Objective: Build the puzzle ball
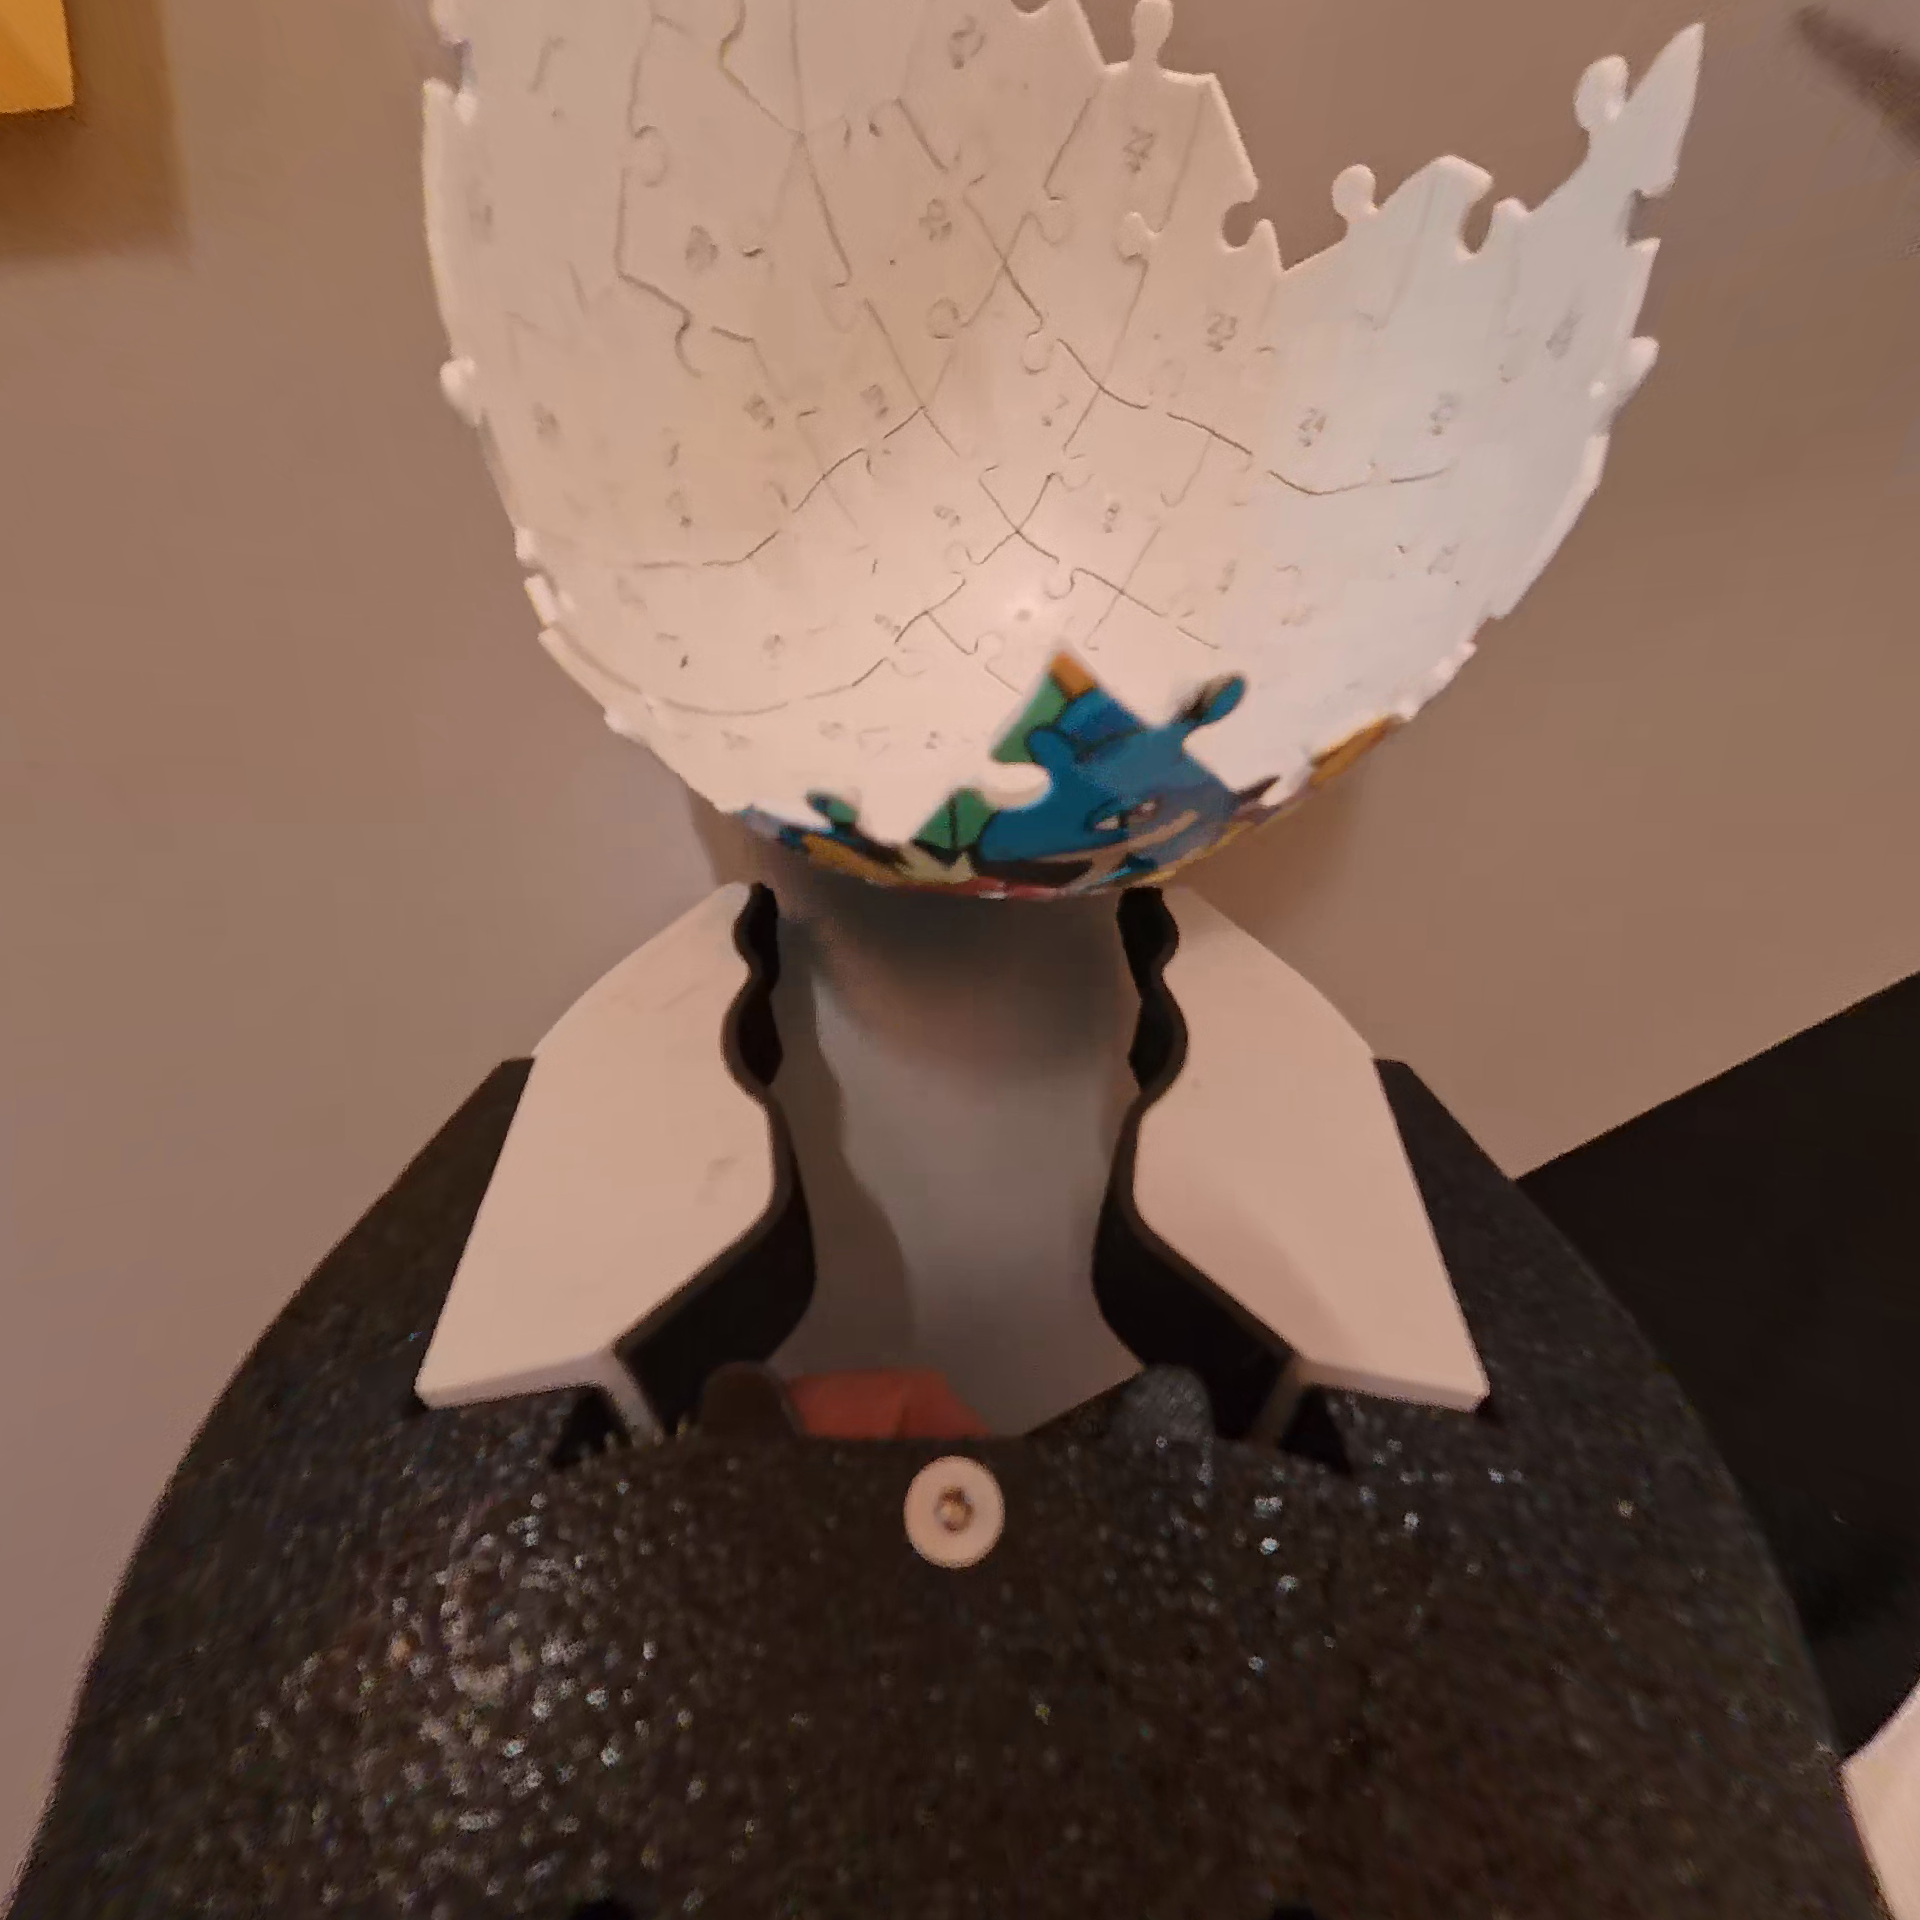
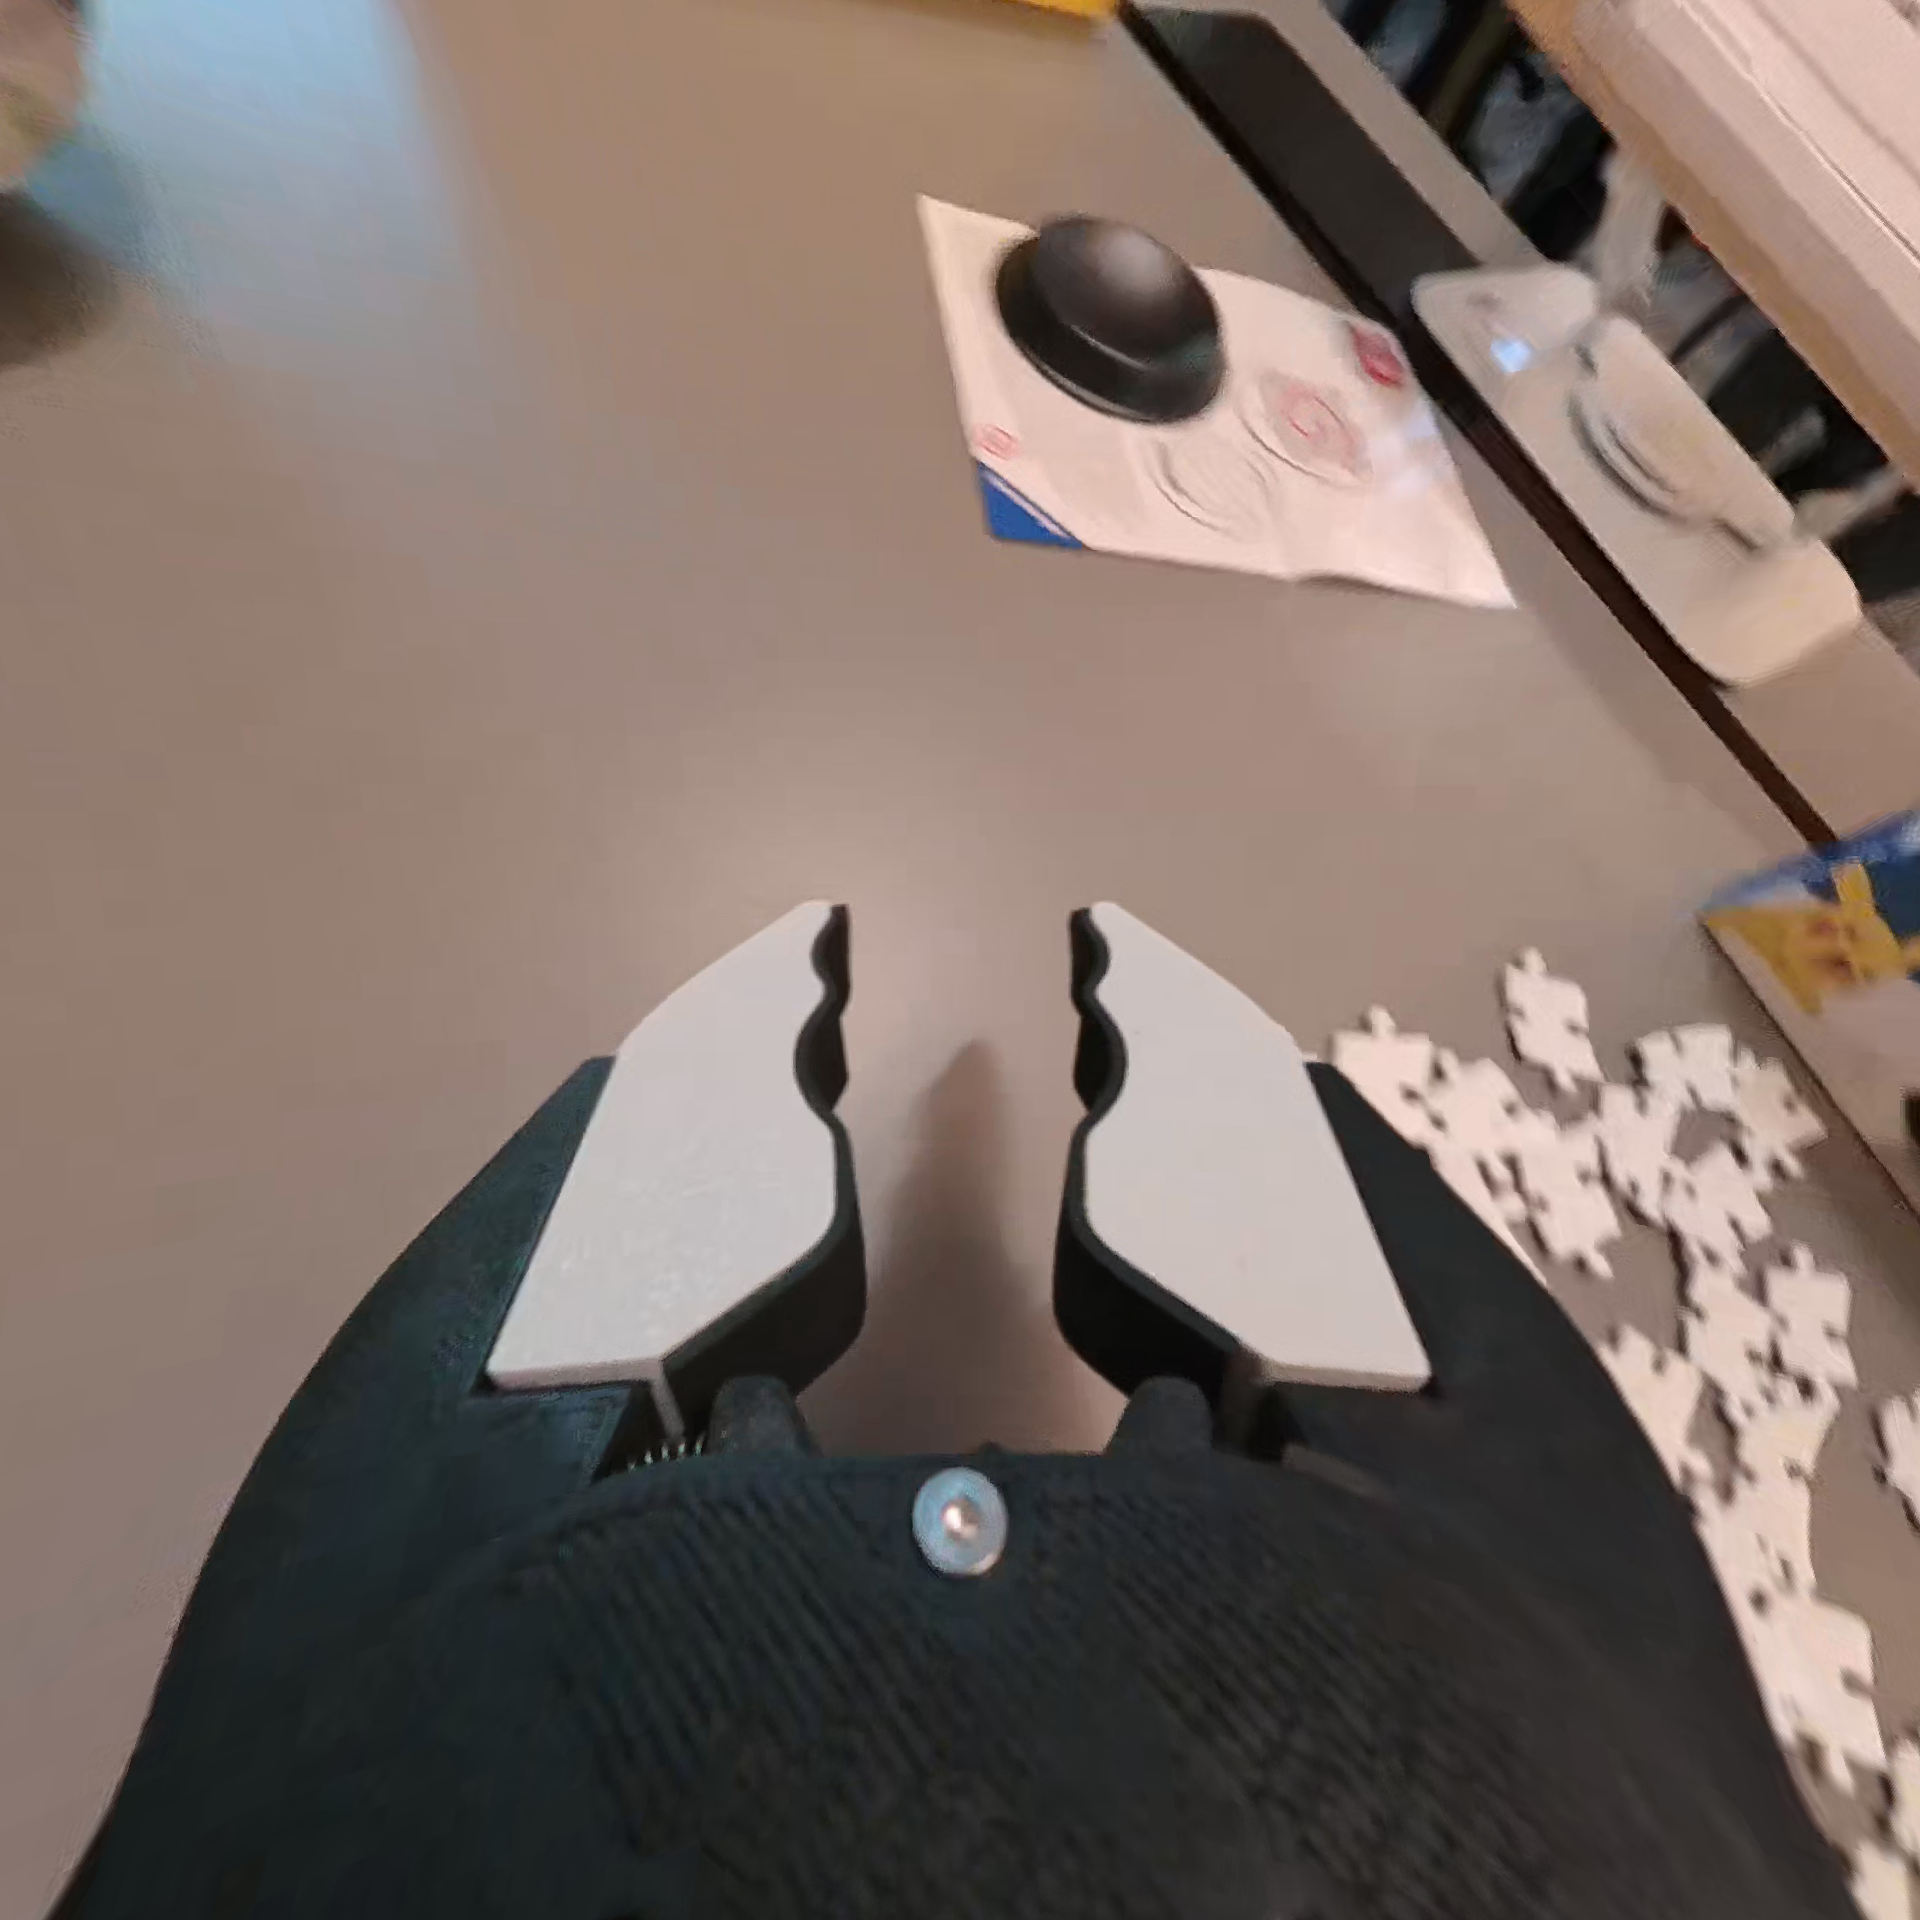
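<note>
The partly built puzzle ball [image 1: 1018, 395] is an open shell with a white inside and a jagged rim, straight ahead in the left wrist view. Its printed blue and green outside [image 1: 1112, 790] shows at the near lower edge. My left gripper [image 1: 951, 914] is open, its fingertips right at the shell's near underside, one each side; I cannot tell if they touch it. My right gripper [image 2: 958, 925] is open and empty above the bare brown table [image 2: 520, 675]. Several loose puzzle pieces [image 2: 1662, 1195] lie white side up to its right.
A black dome-shaped stand [image 2: 1107, 317] sits on a white paper sheet [image 2: 1247, 499] far ahead right. A blue and yellow box [image 2: 1829, 925] stands beyond the pieces. The table's dark edge [image 2: 1351, 177] runs along the right. A black surface [image 1: 1714, 1195] lies right of the left gripper. One gripper's finger ends stand about 35 cm off the other's.
</note>
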Motion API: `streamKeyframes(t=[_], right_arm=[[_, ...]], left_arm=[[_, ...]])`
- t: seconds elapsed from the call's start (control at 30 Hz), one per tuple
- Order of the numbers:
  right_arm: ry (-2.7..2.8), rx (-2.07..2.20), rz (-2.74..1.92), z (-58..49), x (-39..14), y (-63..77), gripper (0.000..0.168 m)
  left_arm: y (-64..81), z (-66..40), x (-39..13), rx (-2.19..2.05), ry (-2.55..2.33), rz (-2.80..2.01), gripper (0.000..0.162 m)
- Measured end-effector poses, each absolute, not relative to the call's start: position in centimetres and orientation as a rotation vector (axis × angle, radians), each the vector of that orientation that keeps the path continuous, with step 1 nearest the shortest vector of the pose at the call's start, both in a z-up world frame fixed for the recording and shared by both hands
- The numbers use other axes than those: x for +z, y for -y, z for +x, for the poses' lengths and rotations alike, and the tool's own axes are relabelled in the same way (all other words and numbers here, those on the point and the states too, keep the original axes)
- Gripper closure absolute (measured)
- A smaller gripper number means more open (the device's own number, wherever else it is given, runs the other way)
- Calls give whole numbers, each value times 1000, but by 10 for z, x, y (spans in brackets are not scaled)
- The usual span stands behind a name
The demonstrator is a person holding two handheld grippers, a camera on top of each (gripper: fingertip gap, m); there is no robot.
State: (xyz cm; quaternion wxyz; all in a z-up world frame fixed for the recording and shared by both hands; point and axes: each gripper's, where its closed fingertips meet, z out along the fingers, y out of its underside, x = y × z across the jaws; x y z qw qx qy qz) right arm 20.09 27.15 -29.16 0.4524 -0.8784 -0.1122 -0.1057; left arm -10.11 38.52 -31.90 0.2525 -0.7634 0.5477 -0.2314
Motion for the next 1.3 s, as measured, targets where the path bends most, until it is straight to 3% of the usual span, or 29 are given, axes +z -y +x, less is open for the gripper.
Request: streamKeyframes(t=[0.13,0.5,0.8,1.0,1.13,1.3], right_arm=[[92,-313,-2199,265,-297,-243,137],[-16,-343,-2203,368,-275,-239,128],[120,-194,-2501,379,-282,-251,122],[229,-161,-2717,385,-252,-237,116],[235,21,-2529,339,-250,-260,117],[284,-135,-2411,328,-285,-268,120]], left_arm=[[-386,-101,-321,-605,-1489,-2094,97],[-387,-92,-322,-565,-1466,-2103,97],[-391,-104,-327,-537,-1378,-2164,96],[-394,-111,-321,-563,-1264,-2178,97],[-401,-105,-316,-574,-1246,-2138,96],[-407,-103,-316,-508,-1327,-2100,96]])
